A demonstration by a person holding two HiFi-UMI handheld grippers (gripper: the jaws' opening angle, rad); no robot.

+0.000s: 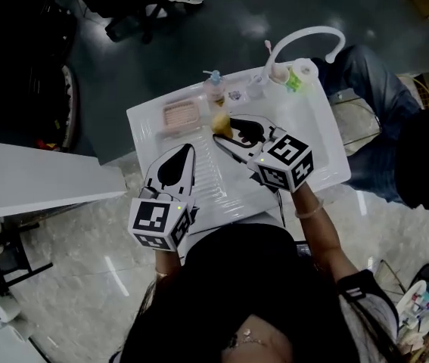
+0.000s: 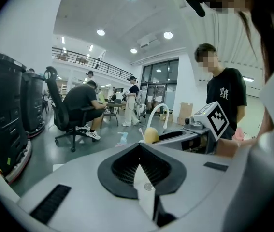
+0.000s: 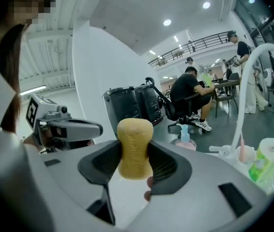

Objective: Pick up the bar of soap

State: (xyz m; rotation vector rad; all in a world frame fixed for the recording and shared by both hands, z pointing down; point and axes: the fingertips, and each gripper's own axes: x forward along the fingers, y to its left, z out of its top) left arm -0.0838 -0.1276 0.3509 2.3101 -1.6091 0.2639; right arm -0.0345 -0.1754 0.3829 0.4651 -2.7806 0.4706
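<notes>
The bar of soap (image 3: pixel 134 146), yellow and rounded, stands upright, clamped between the jaws of the right gripper (image 1: pixel 227 129), its top poking above them. In the head view it is held over the back edge of the white sink unit (image 1: pixel 327 150), just in front of the pump bottle (image 1: pixel 214 84). That bottle has a blue pump and pinkish liquid inside. To its left, on the ledge, lies a pink soap dish (image 1: pixel 181 115). By the base of the curved white tap (image 1: pixel 305 35), a white cup (image 1: pixel 302 72) holds a green item and a pink one. The left gripper (image 1: pixel 185 152) hovers over the unit's front left, its jaws pressed together with nothing between them.
</notes>
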